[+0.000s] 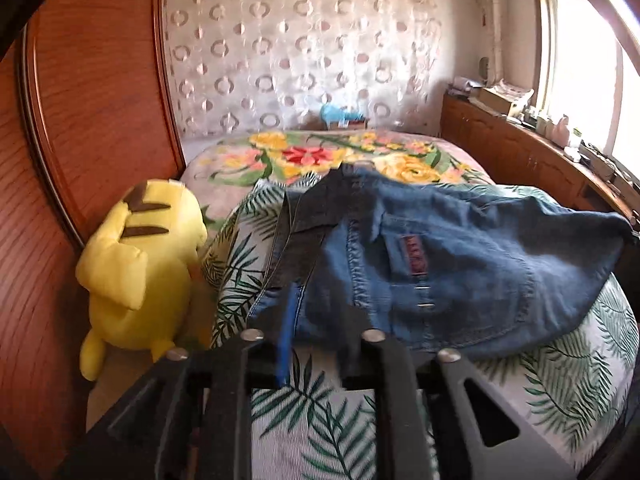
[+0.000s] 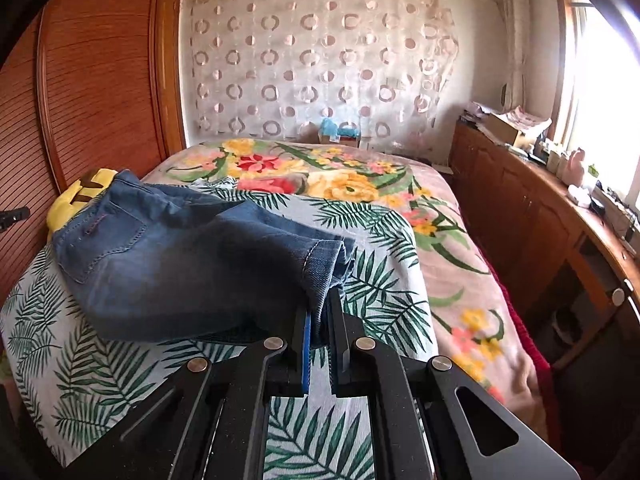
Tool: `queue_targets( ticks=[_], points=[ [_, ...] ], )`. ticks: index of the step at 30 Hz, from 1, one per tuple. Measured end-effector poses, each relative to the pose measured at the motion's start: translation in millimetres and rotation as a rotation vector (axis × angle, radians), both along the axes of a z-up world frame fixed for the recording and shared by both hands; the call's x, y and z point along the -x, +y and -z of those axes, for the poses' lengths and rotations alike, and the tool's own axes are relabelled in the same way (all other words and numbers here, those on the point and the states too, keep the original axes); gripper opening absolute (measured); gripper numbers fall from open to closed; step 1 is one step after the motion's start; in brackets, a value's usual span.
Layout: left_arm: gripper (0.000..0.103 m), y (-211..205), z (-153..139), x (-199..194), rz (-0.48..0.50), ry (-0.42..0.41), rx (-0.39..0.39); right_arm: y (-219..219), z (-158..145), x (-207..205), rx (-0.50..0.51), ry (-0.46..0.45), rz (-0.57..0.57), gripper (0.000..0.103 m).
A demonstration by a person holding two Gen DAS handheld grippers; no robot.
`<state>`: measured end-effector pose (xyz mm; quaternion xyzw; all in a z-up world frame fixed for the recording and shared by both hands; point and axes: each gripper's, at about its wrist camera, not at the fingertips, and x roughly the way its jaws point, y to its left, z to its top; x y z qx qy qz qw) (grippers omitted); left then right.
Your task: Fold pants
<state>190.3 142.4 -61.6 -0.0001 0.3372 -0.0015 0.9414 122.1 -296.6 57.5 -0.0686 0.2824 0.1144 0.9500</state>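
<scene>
- Right gripper [image 2: 320,320] — its fingers [image 2: 306,344] are pinching the hem of the blue denim pants [image 2: 180,264], nearly closed on the cloth.
- Left gripper [image 1: 316,320] — its fingers [image 1: 286,332] are standing slightly apart at the waist end, pads not pressing the cloth.
- The pants are lying folded on the palm-print sheet [image 2: 372,280] of the bed [image 2: 460,280], beside a yellow plush toy [image 1: 140,264].

Jeans [image 2: 168,256] lie bunched on a leaf-print sheet [image 2: 100,364], which covers the near end of the bed; a floral blanket [image 2: 452,280] lies behind and right of it. Plush toy [image 1: 140,268] left of jeans, against the wooden headboard [image 1: 80,100]. Cabinet [image 2: 528,208] runs along the bed's right side, under the window [image 2: 608,100]. Curtain [image 2: 320,60] hangs behind the bed.
</scene>
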Motion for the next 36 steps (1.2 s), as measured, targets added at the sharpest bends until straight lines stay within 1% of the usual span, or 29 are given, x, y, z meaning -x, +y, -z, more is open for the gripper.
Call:
queue_targets(
  ticks=[2,3,4,7,11,16,18,20,22,25,26,27,29,30,31,33,36],
  points=[
    [0.031,4,11,-13,-0.007,0.041,0.013,3,7,-8,0.013,0.015,0.002,0.006],
    [0.036,5,16,-17,-0.007,0.052,0.017,3,8,-13,0.023,0.019,0.001,0.006],
    [0.039,8,20,-22,-0.009,0.058,0.015,3,11,-15,0.033,0.021,-0.002,0.006],
    [0.040,14,34,-34,-0.017,0.105,0.018,3,12,-13,0.039,0.032,-0.004,0.006],
    [0.040,19,50,-46,-0.023,0.153,-0.005,-2,11,-17,0.018,0.044,-0.008,0.006],
    [0.047,22,55,-47,-0.034,0.156,-0.003,-6,11,-23,-0.003,0.039,-0.010,0.006],
    [0.053,23,57,-45,-0.039,0.154,-0.011,-5,14,-25,0.000,0.041,-0.013,0.006],
    [0.067,27,61,-45,-0.058,0.162,-0.006,-4,18,-26,0.006,0.042,-0.016,0.006],
    [0.069,33,62,-47,-0.064,0.172,0.035,-4,22,-27,0.007,0.049,-0.019,0.006],
    [0.069,33,63,-46,-0.060,0.175,0.044,-5,24,-27,0.002,0.058,-0.017,0.006],
    [0.068,31,62,-45,-0.057,0.173,0.036,-6,24,-28,-0.002,0.060,-0.016,0.006],
    [0.059,30,62,-45,-0.049,0.173,0.031,-7,23,-28,-0.004,0.061,-0.015,0.006],
    [0.043,25,61,-43,-0.012,0.175,0.052,-8,22,-28,-0.009,0.064,-0.016,0.006],
    [0.033,22,60,-43,-0.013,0.176,0.040,-8,22,-29,-0.011,0.066,-0.015,0.006],
    [0.028,19,59,-42,-0.003,0.178,0.039,-8,21,-29,-0.013,0.068,-0.016,0.006],
    [0.018,11,58,-40,-0.004,0.176,0.021,-8,20,-30,-0.018,0.066,-0.017,0.006],
    [0.014,7,49,-35,-0.021,0.148,0.003,-7,16,-27,-0.019,0.044,-0.006,0.006]
  ],
)
